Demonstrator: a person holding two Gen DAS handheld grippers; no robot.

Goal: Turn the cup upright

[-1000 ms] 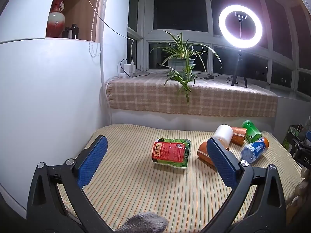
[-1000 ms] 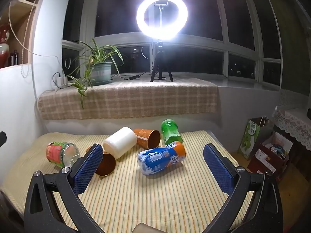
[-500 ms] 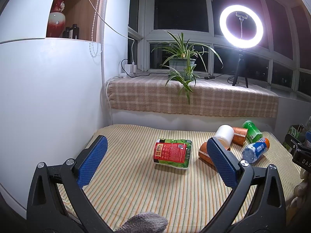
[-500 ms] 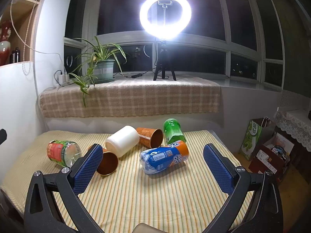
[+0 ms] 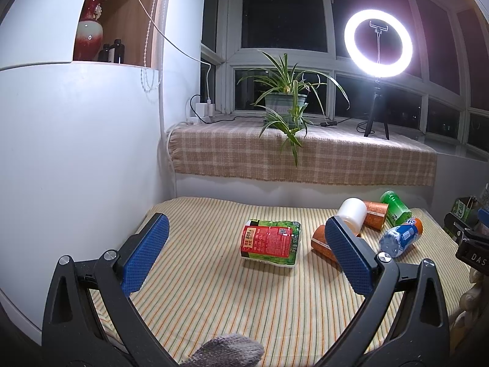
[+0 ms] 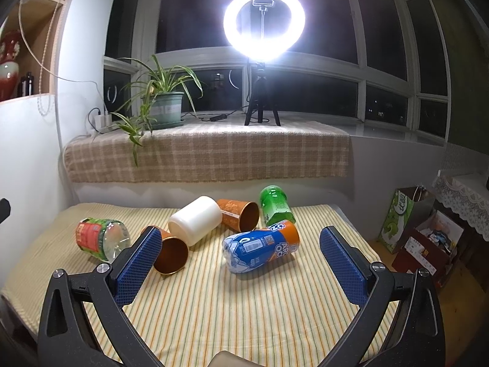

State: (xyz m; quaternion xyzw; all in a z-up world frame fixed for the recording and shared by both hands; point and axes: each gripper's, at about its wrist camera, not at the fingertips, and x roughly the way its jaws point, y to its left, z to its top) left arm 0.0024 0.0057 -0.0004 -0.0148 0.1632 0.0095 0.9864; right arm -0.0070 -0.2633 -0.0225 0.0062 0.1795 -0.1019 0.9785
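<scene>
Several cups and bottles lie on their sides on the striped table. A white cup [image 6: 195, 220] lies between two orange paper cups, one near [image 6: 171, 255] and one far [image 6: 240, 214]. They also show in the left wrist view: the white cup [image 5: 351, 214], the near orange cup [image 5: 321, 241], the far orange cup [image 5: 374, 217]. My right gripper [image 6: 241, 263] is open and empty, short of them. My left gripper [image 5: 244, 253] is open and empty, before a red-green bottle [image 5: 270, 243].
A blue-orange bottle [image 6: 259, 246] and a green bottle [image 6: 275, 205] lie by the cups; the red-green bottle [image 6: 99, 238] lies left. A white wall [image 5: 76, 153] borders the table's left. A covered sill with a plant [image 6: 162, 104] and ring light [image 6: 264, 24] stands behind. Boxes [image 6: 421, 244] stand right.
Both views have shifted slightly, the objects sitting a little higher and to the right in frame. Both grippers stay open. Nothing on the table has moved.
</scene>
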